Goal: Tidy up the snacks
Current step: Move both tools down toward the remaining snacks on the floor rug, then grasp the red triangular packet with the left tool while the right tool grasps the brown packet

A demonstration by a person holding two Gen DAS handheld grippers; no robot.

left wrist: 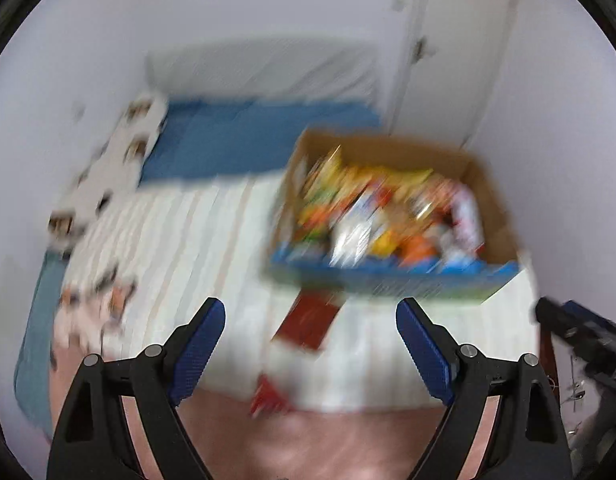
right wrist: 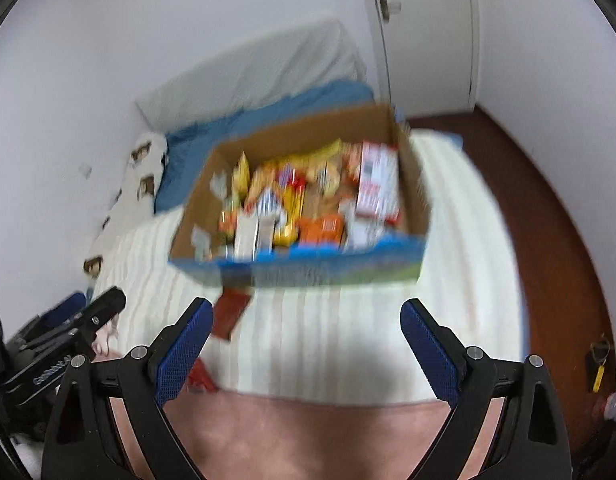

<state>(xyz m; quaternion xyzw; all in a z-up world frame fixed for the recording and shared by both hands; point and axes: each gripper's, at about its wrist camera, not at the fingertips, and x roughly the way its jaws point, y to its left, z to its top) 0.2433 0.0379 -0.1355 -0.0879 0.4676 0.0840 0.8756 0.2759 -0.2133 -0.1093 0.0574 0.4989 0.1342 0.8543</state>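
Observation:
An open cardboard box (left wrist: 387, 278) with a blue front wall stands on the bed, packed with several bright snack packets (left wrist: 379, 216). The right wrist view shows the same box (right wrist: 308, 268) and snacks (right wrist: 308, 200). A flat red packet (left wrist: 308, 320) (right wrist: 232, 314) lies on the white striped blanket just in front of the box. A smaller red packet (left wrist: 268, 398) (right wrist: 200, 378) rests at the blanket's near edge. My left gripper (left wrist: 309, 306) hovers open over the flat red packet, holding nothing. My right gripper (right wrist: 306, 306) is open and empty, short of the box's front. Both views are blurred.
The bed has a blue sheet (left wrist: 236, 140), a white pillow (left wrist: 268, 68) at its head and a patterned cloth (left wrist: 120, 168) along the wall. A pink cover (left wrist: 308, 440) lies nearest me. White cupboard doors (right wrist: 423, 28) stand behind, and brown floor (right wrist: 547, 220) runs right of the bed.

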